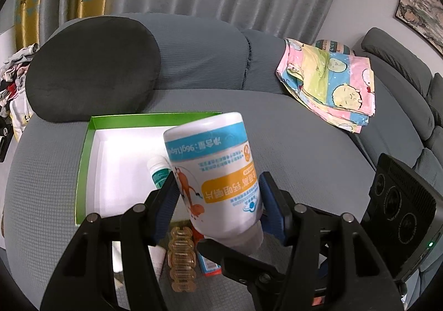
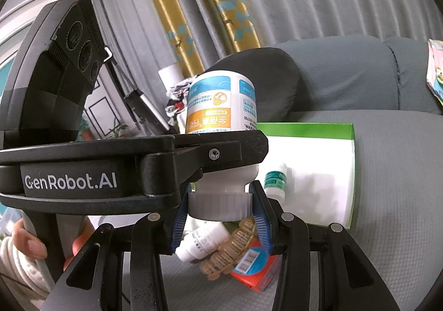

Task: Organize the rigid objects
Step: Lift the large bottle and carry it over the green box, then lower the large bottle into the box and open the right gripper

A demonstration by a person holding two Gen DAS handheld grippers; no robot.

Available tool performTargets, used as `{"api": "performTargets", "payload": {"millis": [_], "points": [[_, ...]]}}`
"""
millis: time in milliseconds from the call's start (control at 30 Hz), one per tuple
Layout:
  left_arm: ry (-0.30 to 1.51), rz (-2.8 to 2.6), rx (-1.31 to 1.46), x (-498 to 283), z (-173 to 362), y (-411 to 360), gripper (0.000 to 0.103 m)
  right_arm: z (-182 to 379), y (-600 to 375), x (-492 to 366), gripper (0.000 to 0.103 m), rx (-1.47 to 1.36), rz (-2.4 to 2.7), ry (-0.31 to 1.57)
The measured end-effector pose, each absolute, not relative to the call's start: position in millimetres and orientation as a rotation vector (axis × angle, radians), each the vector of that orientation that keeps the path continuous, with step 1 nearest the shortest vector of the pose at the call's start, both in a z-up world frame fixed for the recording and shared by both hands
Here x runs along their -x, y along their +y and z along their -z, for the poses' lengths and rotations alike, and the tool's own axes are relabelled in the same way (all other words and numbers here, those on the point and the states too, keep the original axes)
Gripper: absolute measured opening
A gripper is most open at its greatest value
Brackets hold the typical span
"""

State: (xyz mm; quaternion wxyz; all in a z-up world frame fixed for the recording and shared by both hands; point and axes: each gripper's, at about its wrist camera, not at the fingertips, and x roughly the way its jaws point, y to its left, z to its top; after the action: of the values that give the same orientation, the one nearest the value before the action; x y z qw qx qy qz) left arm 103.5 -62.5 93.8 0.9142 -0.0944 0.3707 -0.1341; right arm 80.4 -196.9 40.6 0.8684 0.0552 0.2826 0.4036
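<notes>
A white supplement bottle (image 1: 218, 172) with an orange and blue label hangs upside down over the sofa seat. My left gripper (image 1: 217, 180) is shut on its body. In the right wrist view the left gripper (image 2: 243, 144) crosses sideways over the bottle (image 2: 221, 100). My right gripper (image 2: 218, 216) is shut on its grey screw cap (image 2: 218, 205), one blue pad on each side. Behind stands an open green box (image 1: 85, 161) with a white inside, and a small green-labelled bottle (image 1: 159, 172) lies in it. Below the held bottle lie an amber hair claw (image 2: 235, 244), a small white bottle (image 2: 202, 241) and a red carton (image 2: 254, 269).
All this rests on a grey sofa seat (image 1: 304, 158). A dark cushion (image 1: 91, 67) leans behind the box and a folded pastel cloth (image 1: 332, 84) lies at the back right. The right gripper's camera housing (image 1: 401, 205) stands close on the right. A hand (image 2: 27, 241) grips the left handle.
</notes>
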Motion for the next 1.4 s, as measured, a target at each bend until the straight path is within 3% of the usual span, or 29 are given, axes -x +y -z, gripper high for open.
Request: {"api": "performTargets", "payload": {"millis": [1400], "points": [[0.862, 0.238, 0.234, -193.3, -37.4, -37.4, 0.058, -2.9, -167.3, -169.6, 0.045, -0.09, -0.814, 0.739]]}}
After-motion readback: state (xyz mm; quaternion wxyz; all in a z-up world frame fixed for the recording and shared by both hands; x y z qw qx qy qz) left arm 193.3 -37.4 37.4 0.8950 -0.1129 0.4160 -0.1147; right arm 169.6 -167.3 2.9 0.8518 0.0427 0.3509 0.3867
